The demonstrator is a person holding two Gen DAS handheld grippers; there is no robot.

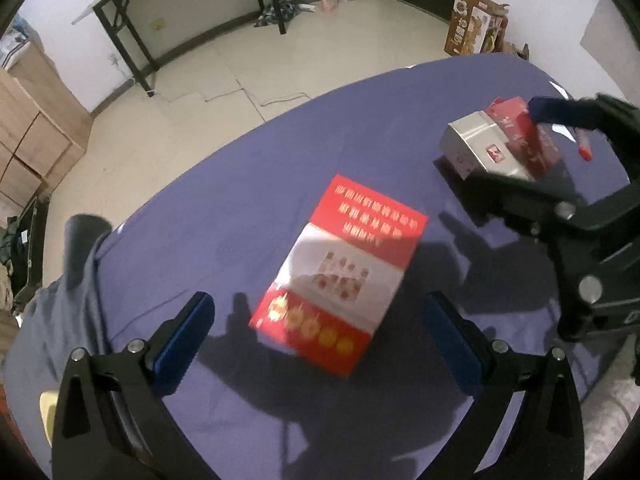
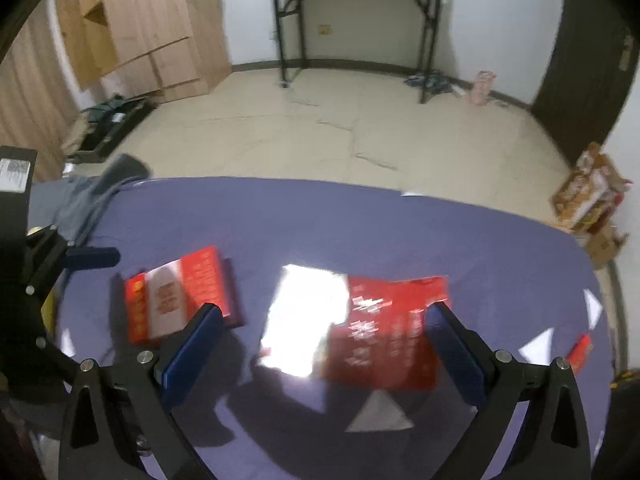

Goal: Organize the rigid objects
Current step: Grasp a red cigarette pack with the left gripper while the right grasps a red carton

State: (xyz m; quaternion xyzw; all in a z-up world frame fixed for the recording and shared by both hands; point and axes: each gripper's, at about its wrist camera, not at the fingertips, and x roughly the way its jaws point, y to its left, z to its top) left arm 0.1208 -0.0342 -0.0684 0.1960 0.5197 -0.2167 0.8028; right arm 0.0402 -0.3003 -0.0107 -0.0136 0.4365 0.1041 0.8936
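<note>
A red and white box lies flat on the purple table cloth, between and just beyond the fingers of my open left gripper. It also shows in the right wrist view at the left. A silver and red box sits farther right. In the left wrist view my right gripper straddles it with jaws apart. In the right wrist view this box lies between the open fingers of my right gripper; I cannot tell if the pads touch it.
A small red item lies on the cloth at the right, also in the right wrist view. A grey garment hangs over the table's left edge. The table edge curves round the far side, with floor, a black-framed table and cardboard boxes beyond.
</note>
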